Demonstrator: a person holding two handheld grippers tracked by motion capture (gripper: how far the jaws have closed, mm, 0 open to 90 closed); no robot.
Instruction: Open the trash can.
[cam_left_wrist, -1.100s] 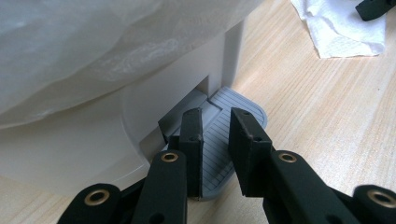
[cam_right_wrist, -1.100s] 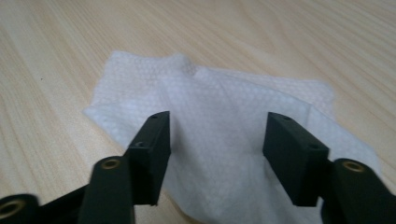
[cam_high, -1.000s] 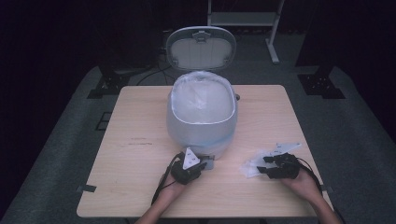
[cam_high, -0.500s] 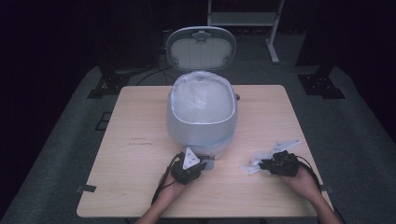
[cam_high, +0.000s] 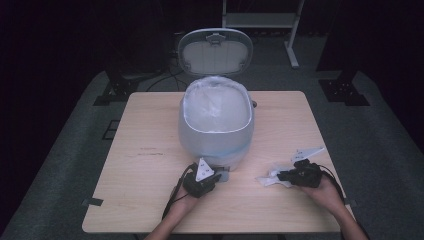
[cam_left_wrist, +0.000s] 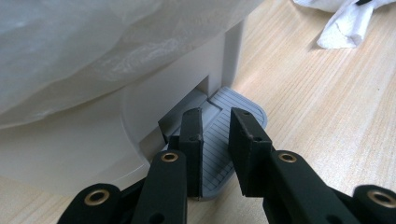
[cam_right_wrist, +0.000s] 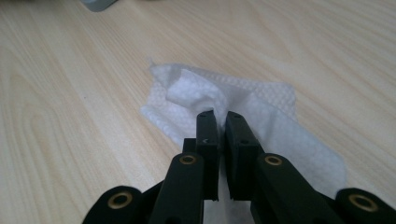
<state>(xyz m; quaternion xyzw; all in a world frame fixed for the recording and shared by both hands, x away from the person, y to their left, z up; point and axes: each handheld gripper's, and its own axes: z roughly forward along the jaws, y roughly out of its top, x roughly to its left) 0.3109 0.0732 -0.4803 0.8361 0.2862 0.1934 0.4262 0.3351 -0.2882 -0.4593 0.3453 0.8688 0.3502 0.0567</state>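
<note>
pinching the tissue (cam_right_wrist: 243, 116) with our right gripper (cam_right_wrist: 220, 116), jaws just closed on it; left gripper (cam_left_wrist: 219, 123), nearly closed and empty, presses the bin (cam_high: 216, 135) pedal (cam_left_wrist: 233, 126). next we lift the tissue into the bin.

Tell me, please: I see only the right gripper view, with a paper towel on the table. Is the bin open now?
Observer: Yes. In the high view the bin stands in the middle of the table with its lid raised.
Operator: What holds the lid up?
Observer: The left claw rests on the grey pedal at the foot of the bin, with its jaws almost together and nothing between them.
Operator: Is there a bag inside the bin?
Observer: Yes, a pale thin bag lines it and folds over the rim.
</note>
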